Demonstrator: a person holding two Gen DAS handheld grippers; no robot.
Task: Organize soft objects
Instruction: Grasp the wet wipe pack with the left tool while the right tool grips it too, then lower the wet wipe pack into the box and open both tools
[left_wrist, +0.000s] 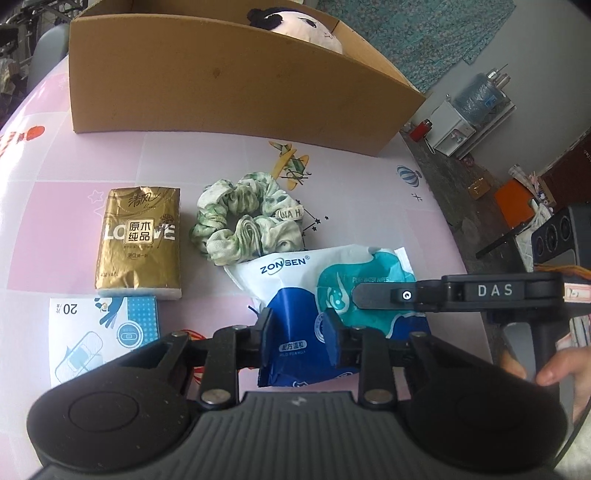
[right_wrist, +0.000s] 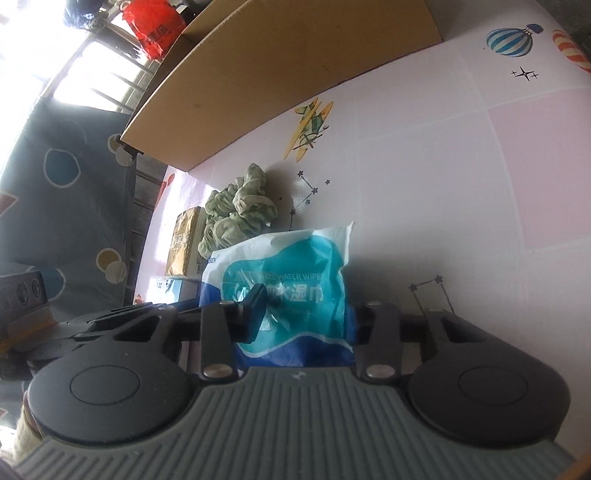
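A blue and white pack of wet wipes lies on the pink table, and both grippers are shut on it. My left gripper grips its near blue end. My right gripper grips its teal side; one of its fingers shows in the left wrist view. A green scrunchie lies just behind the pack. A gold tissue pack lies to the left. A cardboard box at the back holds a plush doll.
A white and blue plaster box lies at the near left. The pink patterned tablecloth ends at the right, with floor, a water dispenser and clutter beyond. In the right wrist view the box wall stands behind the scrunchie.
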